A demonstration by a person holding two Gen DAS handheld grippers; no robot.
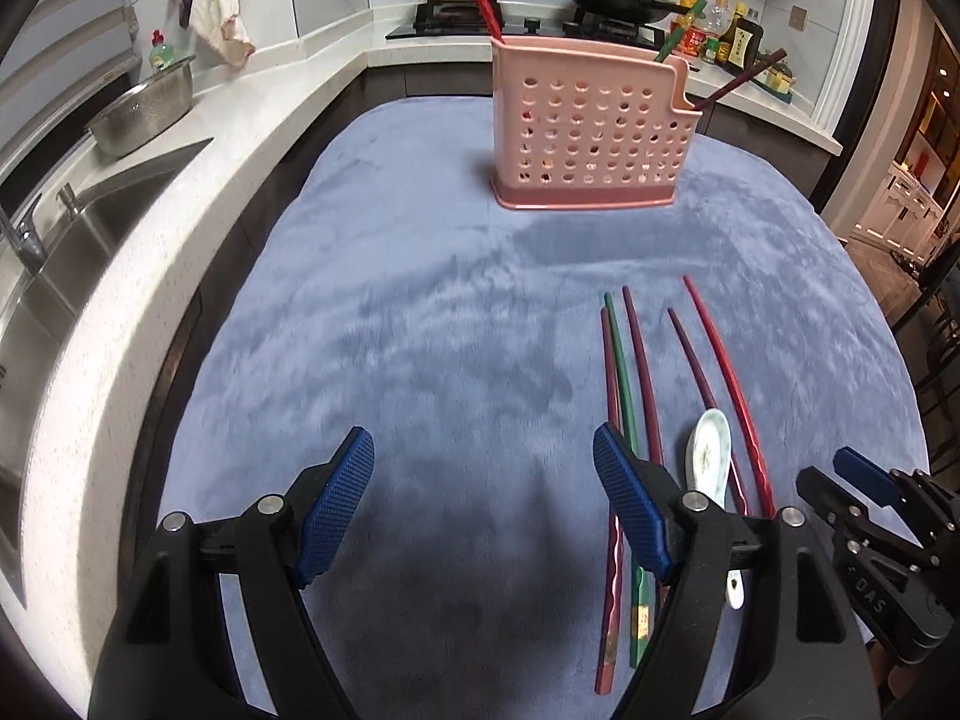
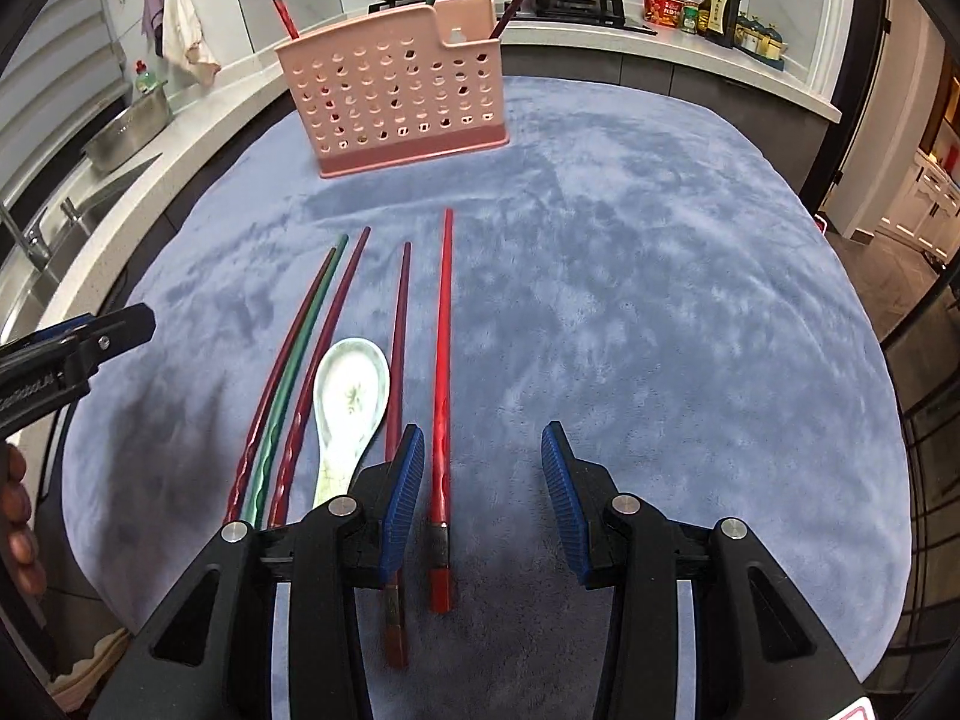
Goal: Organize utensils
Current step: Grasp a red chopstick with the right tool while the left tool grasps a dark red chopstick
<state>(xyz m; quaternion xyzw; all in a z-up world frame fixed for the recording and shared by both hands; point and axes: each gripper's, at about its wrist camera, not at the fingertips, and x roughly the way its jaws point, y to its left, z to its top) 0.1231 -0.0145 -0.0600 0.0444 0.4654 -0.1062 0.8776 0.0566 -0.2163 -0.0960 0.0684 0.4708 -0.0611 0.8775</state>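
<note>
Left wrist view: left gripper (image 1: 483, 510) jaws apart, empty, over blue cloth (image 1: 420, 312); chopsticks and ceramic spoon (image 1: 711, 462) lie to its right, its right finger hiding their middles.
Right wrist view: right gripper (image 2: 480, 504) jaws apart, nearer; bright red chopstick (image 2: 443, 360) lies between its fingers, long axis toward the pink holder (image 2: 396, 96). Holder contents unclear.

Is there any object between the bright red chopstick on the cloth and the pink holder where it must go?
Nothing visible. Between the red chopstick and the holder lies only bare blue cloth. The spoon and other chopsticks lie to its left.
</note>
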